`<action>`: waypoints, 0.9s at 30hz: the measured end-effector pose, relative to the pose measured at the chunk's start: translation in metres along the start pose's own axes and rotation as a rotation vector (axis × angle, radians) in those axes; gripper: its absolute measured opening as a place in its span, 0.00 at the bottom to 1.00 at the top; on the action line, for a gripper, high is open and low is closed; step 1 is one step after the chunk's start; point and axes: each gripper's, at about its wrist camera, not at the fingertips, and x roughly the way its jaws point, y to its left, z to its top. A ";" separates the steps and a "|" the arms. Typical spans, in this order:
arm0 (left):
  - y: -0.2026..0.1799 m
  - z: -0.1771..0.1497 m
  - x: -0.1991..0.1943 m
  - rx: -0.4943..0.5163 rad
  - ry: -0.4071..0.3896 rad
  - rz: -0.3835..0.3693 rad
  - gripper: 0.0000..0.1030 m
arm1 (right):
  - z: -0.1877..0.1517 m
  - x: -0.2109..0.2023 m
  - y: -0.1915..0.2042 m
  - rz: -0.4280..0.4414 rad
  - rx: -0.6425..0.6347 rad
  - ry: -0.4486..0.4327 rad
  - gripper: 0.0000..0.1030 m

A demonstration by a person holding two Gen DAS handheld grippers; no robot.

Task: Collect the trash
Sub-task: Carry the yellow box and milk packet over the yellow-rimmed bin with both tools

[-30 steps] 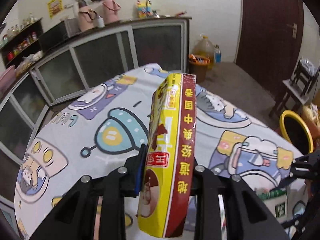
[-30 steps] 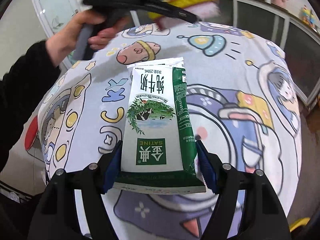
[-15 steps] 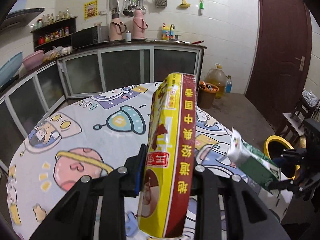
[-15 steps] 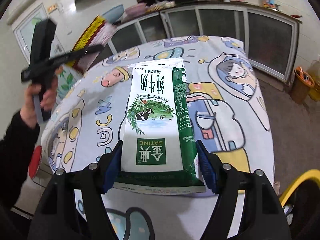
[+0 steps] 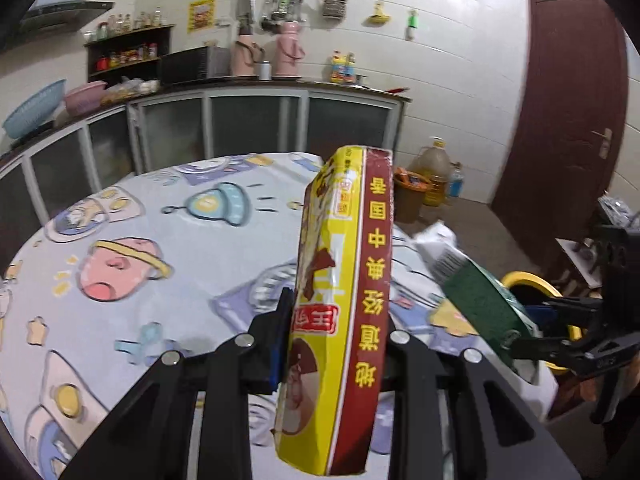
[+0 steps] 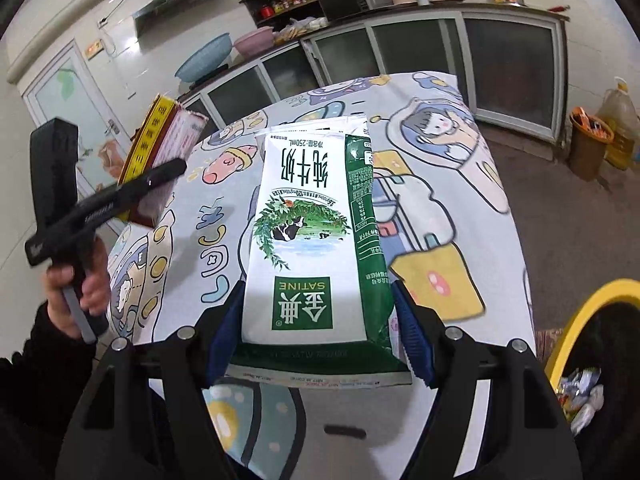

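My left gripper [image 5: 334,332] is shut on a yellow and red snack box [image 5: 344,304], held upright above the table; it also shows in the right wrist view [image 6: 160,152]. My right gripper [image 6: 320,340] is shut on a green and white milk carton [image 6: 312,240], held flat above the table edge; the carton also shows in the left wrist view [image 5: 476,292]. A yellow-rimmed trash bin [image 6: 592,340] with rubbish inside stands on the floor at the lower right, close to the right gripper; in the left wrist view the yellow-rimmed trash bin [image 5: 528,280] sits behind the carton.
A round table with a cartoon-print cloth [image 5: 140,248] fills the middle. Kitchen cabinets [image 5: 248,128] run along the far wall. A brown bin [image 5: 412,196] and oil jug [image 5: 434,164] stand by the dark red door [image 5: 568,100].
Both grippers have lifted and swung away from the table toward the yellow bin, each still holding its item. The bin's inside has come into the right wrist view.
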 end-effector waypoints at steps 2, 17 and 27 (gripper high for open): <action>-0.016 -0.002 0.003 0.027 0.000 -0.011 0.26 | -0.006 -0.008 -0.006 -0.008 0.013 -0.011 0.66; -0.121 0.003 0.023 0.070 -0.023 -0.123 0.26 | -0.030 -0.072 -0.051 -0.106 0.094 -0.123 0.66; -0.189 0.013 0.034 0.164 -0.012 -0.217 0.26 | -0.056 -0.129 -0.099 -0.196 0.206 -0.217 0.66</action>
